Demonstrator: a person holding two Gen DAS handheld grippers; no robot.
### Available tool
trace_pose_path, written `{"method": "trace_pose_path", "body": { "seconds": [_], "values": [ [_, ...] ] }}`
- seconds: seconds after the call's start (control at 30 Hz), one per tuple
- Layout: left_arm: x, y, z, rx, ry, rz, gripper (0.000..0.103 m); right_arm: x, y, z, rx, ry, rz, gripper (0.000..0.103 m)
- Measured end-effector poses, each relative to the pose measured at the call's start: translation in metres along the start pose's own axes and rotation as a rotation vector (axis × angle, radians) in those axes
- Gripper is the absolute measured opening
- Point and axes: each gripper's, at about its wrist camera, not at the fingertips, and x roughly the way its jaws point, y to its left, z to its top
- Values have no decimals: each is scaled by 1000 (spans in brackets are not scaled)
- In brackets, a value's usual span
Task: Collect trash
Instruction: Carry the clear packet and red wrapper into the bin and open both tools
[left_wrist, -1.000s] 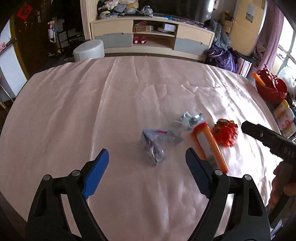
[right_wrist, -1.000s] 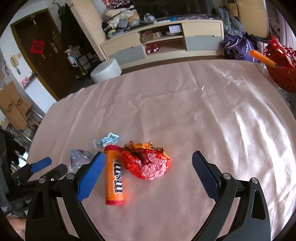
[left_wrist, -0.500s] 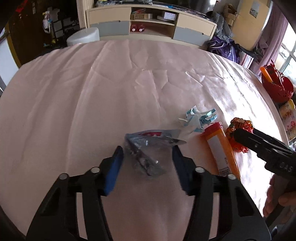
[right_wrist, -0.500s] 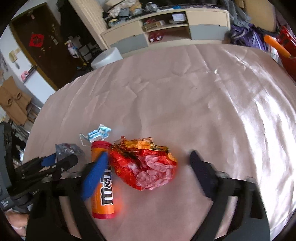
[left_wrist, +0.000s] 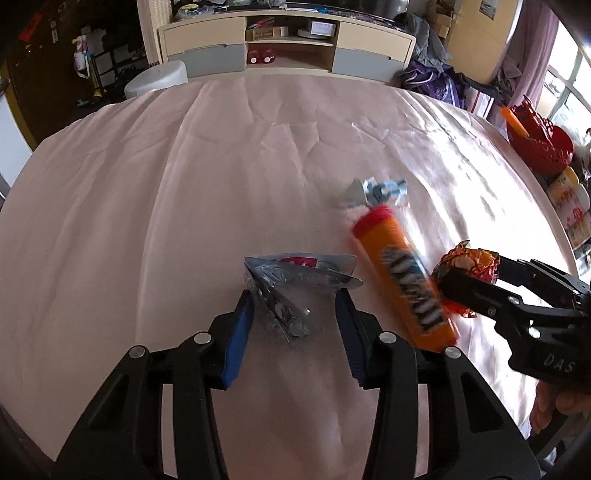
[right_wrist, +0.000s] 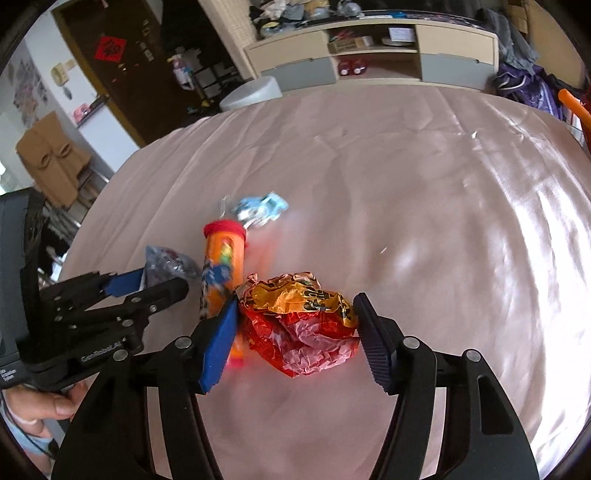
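Observation:
A clear plastic wrapper (left_wrist: 291, 291) lies on the pink tablecloth between the jaws of my left gripper (left_wrist: 295, 306), which stand close on either side without visibly squeezing it. A crumpled red and orange wrapper (right_wrist: 299, 325) sits between the jaws of my right gripper (right_wrist: 295, 317), which touch its sides. An orange M&M's tube (left_wrist: 402, 280) lies between the two wrappers, blurred. A small blue and white wrapper (left_wrist: 376, 192) lies just beyond the tube's red cap. The tube (right_wrist: 221, 273) and the blue wrapper (right_wrist: 258, 210) also show in the right wrist view.
The round table's pink cloth (left_wrist: 221, 166) stretches far ahead. A red basket (left_wrist: 535, 144) and bottles (left_wrist: 565, 199) stand at the right edge. A low cabinet (left_wrist: 288, 44) and a white stool (left_wrist: 155, 81) are beyond the table.
Both grippers have lowered and narrowed around their wrappers. The left jaws came down around the clear wrapper, the right around the red one. The orange tube has shifted and looks blurred.

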Motion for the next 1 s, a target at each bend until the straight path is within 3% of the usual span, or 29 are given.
{"method": "trace_pose_path", "body": {
  "seconds": [0.3,0.47,0.73,1.0],
  "values": [
    [-31,9,-26,-7,16,35,43,-23,8,-22,10,21,12,63],
    [-51,9,-45,-11,21,40,43,-60,8,-38,11,-15,-10,63],
    [-108,-8,-91,9,-19,-1,43,-138,9,-75,-16,-103,-77,63],
    [-154,-33,-152,40,-54,-48,43,-168,15,-129,-24,-96,-104,63]
  ]
}}
